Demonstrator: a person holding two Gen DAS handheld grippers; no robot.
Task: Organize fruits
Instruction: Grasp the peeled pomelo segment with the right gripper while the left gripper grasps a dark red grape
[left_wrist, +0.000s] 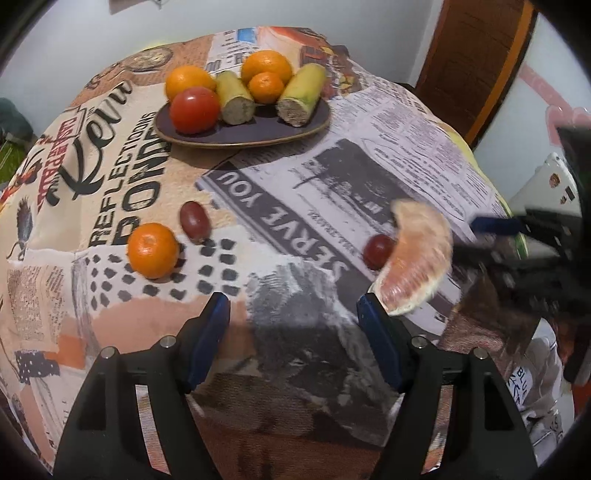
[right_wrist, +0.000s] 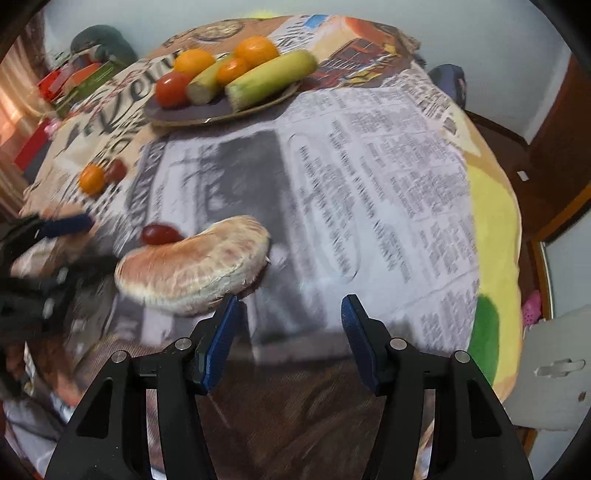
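A dark plate (left_wrist: 236, 138) at the far side of the table holds two oranges, a small mandarin, a red tomato (left_wrist: 194, 109) and two cut green-yellow stalks; it also shows in the right wrist view (right_wrist: 192, 114). A loose mandarin (left_wrist: 153, 250), a red grape (left_wrist: 194, 221), a second grape (left_wrist: 377, 251) and a pink pomelo segment (left_wrist: 415, 260) lie on the cloth. My left gripper (left_wrist: 293, 314) is open and empty, its right finger beside the segment. My right gripper (right_wrist: 290, 314) is open and empty, its left finger next to the segment (right_wrist: 192, 264).
The round table is covered by a newspaper-print cloth (left_wrist: 332, 177). A wooden door (left_wrist: 476, 55) stands behind on the right. Boxes and clutter (right_wrist: 74, 81) lie beyond the table's left edge. A white chair (right_wrist: 554, 373) stands at the right.
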